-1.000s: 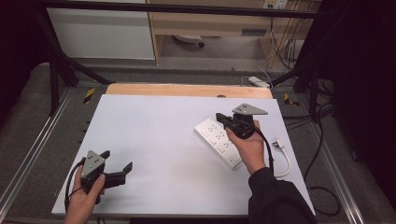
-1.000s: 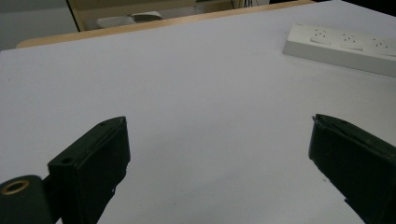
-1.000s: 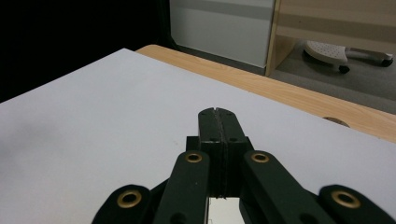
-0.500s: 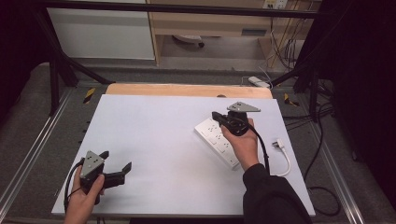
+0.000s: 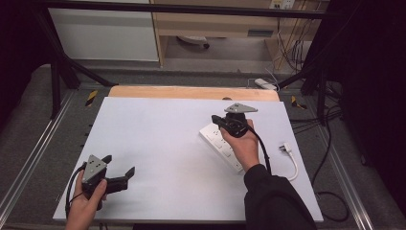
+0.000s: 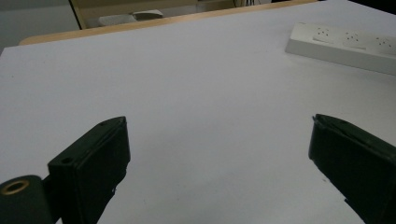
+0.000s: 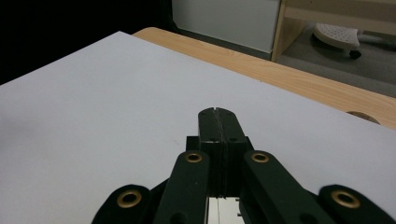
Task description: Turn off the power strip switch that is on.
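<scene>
My right gripper (image 5: 221, 120), jaws pressed together on nothing, hovers over the power strip's (image 5: 216, 139) far end. Strip lies diagonally, right side of counter (image 5: 158, 139). Left gripper (image 5: 119, 173) gapes wide, well apart, near-left.

White surface (image 5: 158, 143) with light wood far edge; white power strip (image 5: 218, 139); white cable and plug (image 5: 286, 149); black tongs, brass rivets; black sleeve (image 5: 275, 201).

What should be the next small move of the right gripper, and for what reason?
Probably lower the right gripper onto the power strip to press or nudge it. Its jaws are shut with nothing between them and it hovers over the strip's far end, while the left gripper rests open, far from the strip.
</scene>
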`<state>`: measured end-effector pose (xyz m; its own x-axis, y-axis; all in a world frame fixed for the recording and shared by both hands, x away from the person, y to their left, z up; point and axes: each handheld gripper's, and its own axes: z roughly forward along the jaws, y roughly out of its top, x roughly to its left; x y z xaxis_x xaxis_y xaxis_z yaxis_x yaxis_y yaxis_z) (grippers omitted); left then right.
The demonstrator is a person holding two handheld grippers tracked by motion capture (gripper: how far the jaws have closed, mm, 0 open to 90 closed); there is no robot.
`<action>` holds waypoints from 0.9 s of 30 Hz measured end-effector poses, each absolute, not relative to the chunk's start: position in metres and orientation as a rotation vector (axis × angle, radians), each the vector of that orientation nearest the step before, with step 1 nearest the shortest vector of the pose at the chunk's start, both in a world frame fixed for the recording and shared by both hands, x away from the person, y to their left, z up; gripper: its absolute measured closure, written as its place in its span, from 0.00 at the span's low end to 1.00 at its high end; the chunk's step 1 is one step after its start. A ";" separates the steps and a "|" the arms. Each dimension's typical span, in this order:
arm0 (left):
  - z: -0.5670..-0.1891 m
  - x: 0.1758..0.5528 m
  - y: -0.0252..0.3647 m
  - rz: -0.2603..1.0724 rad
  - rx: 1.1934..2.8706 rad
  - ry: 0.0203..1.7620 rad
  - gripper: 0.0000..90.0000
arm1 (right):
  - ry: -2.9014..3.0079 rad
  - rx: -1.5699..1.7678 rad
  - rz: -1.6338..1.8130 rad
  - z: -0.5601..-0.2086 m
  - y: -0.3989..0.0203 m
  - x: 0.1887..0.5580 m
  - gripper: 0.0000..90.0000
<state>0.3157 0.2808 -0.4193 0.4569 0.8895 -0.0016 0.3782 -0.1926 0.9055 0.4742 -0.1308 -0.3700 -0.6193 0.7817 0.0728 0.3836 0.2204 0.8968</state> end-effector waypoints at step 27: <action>-0.419 0.316 0.280 0.683 1.779 1.071 0.06 | 2.178 1.077 1.274 -0.381 -0.115 0.492 1.00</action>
